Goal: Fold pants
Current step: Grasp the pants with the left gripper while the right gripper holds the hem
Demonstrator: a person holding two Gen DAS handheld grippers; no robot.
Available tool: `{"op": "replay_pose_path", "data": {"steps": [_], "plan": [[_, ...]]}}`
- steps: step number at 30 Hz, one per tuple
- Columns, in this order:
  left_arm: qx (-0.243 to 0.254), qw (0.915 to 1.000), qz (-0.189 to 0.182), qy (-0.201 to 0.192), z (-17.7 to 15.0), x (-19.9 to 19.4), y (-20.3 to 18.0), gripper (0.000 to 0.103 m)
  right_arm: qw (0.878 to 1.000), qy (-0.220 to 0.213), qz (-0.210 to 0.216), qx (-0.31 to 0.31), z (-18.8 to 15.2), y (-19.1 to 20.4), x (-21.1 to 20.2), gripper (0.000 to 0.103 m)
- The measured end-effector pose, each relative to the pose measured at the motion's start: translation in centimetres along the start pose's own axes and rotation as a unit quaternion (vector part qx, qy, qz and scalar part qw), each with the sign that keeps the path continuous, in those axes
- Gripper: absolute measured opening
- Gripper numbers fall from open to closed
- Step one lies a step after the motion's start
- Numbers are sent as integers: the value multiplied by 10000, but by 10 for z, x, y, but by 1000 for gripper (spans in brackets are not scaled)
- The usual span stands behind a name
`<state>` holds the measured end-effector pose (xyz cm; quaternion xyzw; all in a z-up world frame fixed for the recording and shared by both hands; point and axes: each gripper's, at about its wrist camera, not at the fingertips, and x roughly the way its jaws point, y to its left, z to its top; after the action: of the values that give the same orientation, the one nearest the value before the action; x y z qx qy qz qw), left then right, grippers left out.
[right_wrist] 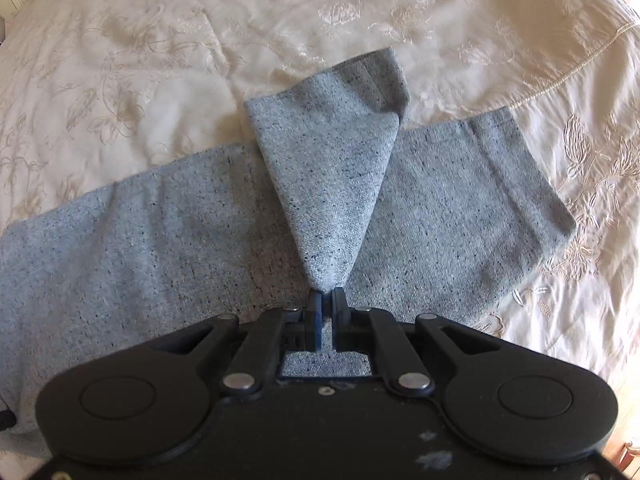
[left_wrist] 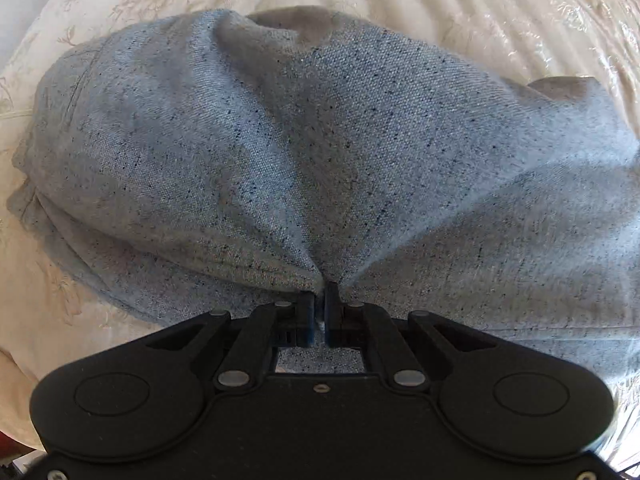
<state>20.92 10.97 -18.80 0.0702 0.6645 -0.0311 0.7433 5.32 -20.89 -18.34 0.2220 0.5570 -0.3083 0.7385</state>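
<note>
Left wrist view: the left gripper (left_wrist: 320,294) points down at the pants (left_wrist: 320,152), a pale blue-grey speckled fabric that fills most of the picture. Its jaws are pressed nearly together and pinch a gather of the cloth, with creases fanning out from the pinch. The fabric bulges up in loose folds, and a darker inner face shows at the far edge. Beneath and around it lies a cream bedspread (left_wrist: 500,12) with an embroidered flower pattern.

Right wrist view: the right gripper (right_wrist: 326,294) has its jaws almost closed on the tip of a lifted piece of the pants (right_wrist: 328,176), which hangs from the pinch as a taut triangle widening away from the camera; its hemmed end folds over at the top. Under it, a long leg of the same garment lies flat across the bedspread (right_wrist: 200,40) from left to right, its hemmed end at the right. A corded edge seam (right_wrist: 568,68) of the bedspread curves across the upper right.
</note>
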Motion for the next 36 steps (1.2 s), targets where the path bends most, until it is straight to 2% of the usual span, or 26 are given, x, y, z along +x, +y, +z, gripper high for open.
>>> {"op": "replay_pose_path", "data": {"steps": [2, 8, 12, 15, 21, 26, 27, 29, 30, 32, 36], "plan": [[130, 9999, 57, -27, 3, 5, -5, 6, 10000, -33, 23, 27, 0, -1, -9, 8], [330, 9994, 106, -78, 9, 9, -13, 6, 9966, -738, -139, -340, 8, 12, -50, 13], [382, 9992, 53, -62, 10, 10, -9, 6, 9915, -1008, -300, -771, 29, 34, -50, 21], [349, 9994, 9, -7, 14, 10, -7, 5, 9876, -1091, -407, -1056, 47, 52, -36, 24], [16, 9999, -77, 87, 13, 16, 10, 5, 9787, -983, -763, -1633, 82, 94, 14, 30], [-91, 9999, 59, 53, 9, 13, 5, 5, 9678, -631, -1285, -2071, 95, 113, 63, 32], [-114, 9999, 91, 43, 7, 11, 1, 5, 9666, -574, -1364, -2095, 96, 111, 69, 32], [-175, 9997, 136, 38, 5, 9, -3, 5, 9691, -552, -1261, -2046, 97, 101, 68, 21], [-219, 9996, 148, 37, 2, 8, -1, 5, 9736, -598, -1102, -1906, 98, 92, 60, 5], [-311, 9994, 156, 41, 1, 8, 0, 5, 9820, -837, -725, -1528, 102, 67, 34, 5], [-469, 9988, 166, 9, -2, 6, 9, 5, 9880, -1328, -319, -722, 100, -4, -23, 5]]}}
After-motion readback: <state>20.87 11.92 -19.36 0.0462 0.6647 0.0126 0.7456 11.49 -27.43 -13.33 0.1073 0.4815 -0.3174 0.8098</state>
